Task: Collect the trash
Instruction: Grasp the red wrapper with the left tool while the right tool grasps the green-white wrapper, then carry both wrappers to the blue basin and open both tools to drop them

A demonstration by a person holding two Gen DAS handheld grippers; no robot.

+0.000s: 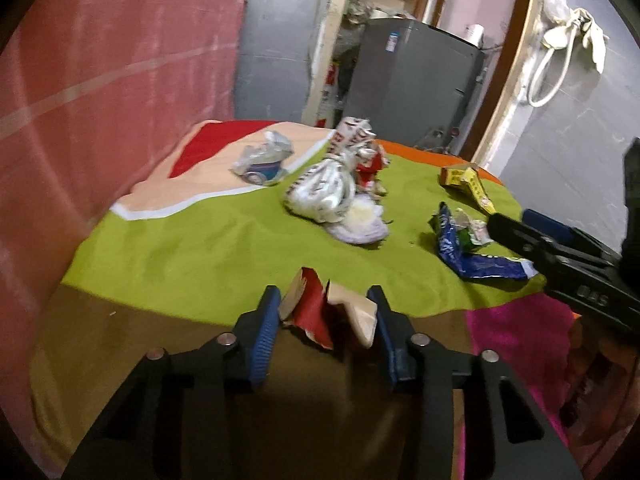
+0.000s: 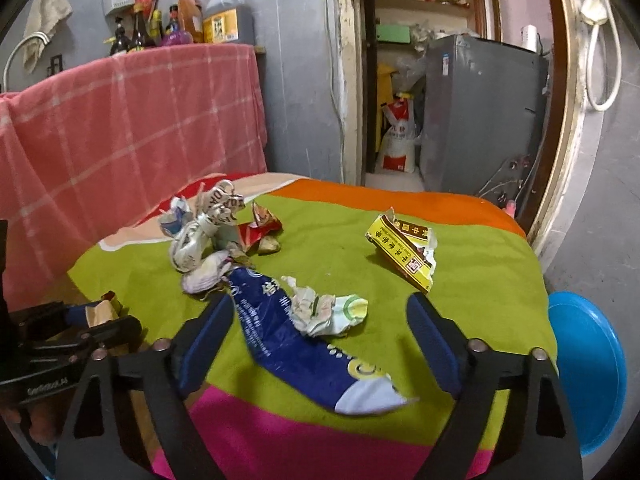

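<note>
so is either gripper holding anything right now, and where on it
The left gripper pinches a crumpled red and tan wrapper across its middle. The right gripper is open and empty, over the blue wrapper.

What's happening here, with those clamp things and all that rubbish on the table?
A person is clearing litter off a cloth-covered table with two hand-held grippers. The left gripper is shut on a crumpled red and tan wrapper near the table's edge. The right gripper is open, its fingers on either side of a blue wrapper and a crumpled white scrap. A yellow packet and a pile of white wrappers lie farther back.
</note>
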